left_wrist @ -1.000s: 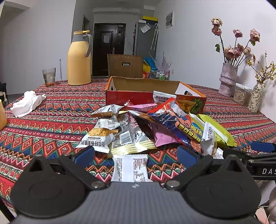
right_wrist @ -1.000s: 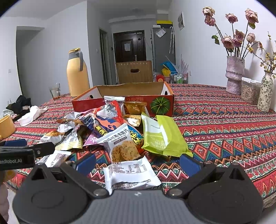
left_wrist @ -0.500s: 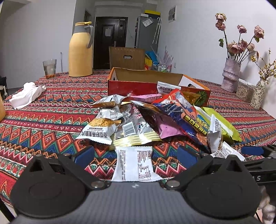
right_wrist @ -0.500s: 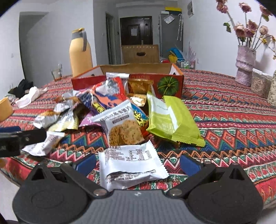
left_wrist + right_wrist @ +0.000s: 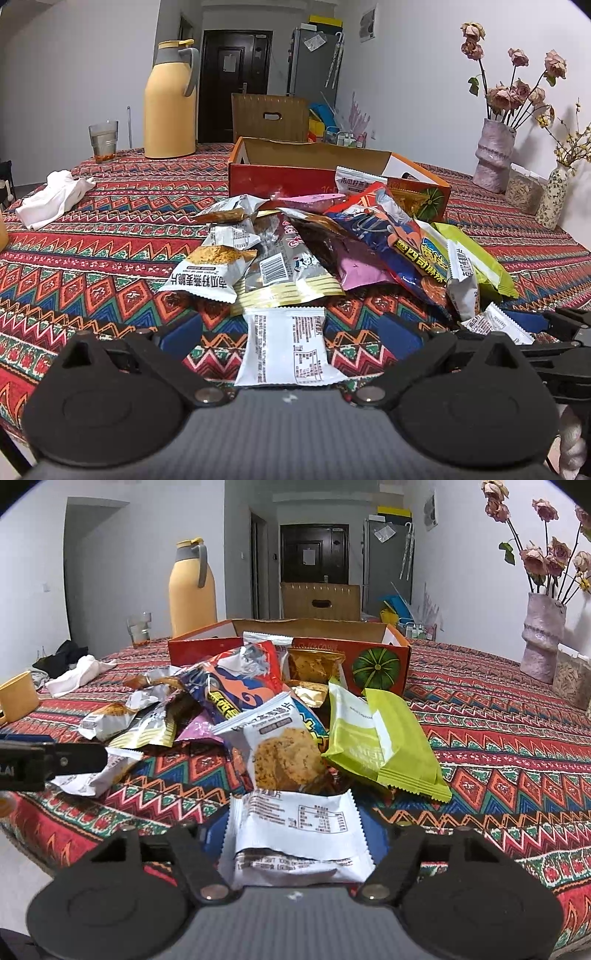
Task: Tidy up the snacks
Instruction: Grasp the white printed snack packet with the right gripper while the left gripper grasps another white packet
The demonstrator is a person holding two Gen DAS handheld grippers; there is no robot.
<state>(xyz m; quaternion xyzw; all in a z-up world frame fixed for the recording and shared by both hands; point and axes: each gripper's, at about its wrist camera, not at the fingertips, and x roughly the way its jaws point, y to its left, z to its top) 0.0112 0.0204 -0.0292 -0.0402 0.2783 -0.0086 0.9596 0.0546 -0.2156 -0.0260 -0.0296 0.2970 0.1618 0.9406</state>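
- Left gripper (image 5: 291,332): jaws spread wide, holding nothing; a white packet (image 5: 286,347) lies flat on the tablecloth (image 5: 92,240) between its blue pads, apart from both.
- White packet, left: long axis runs straight away from the gripper toward the box (image 5: 332,173); printed side up, near end at the gripper's body.
- Right gripper (image 5: 295,830): jaws closed in against the side edges of a second white packet (image 5: 295,838); the wrapper looks buckled, so I judge it clamped.
- White packet, right: sits crosswise between the pads, long axis side to side, label side up.
- Snack pile (image 5: 332,243): heaped between both grippers and the box, directly ahead.
- Box: open-topped, behind the pile, long side facing the grippers; likely destination.
- Nearer arm: each is at its own packet; the right looks readier to lift.
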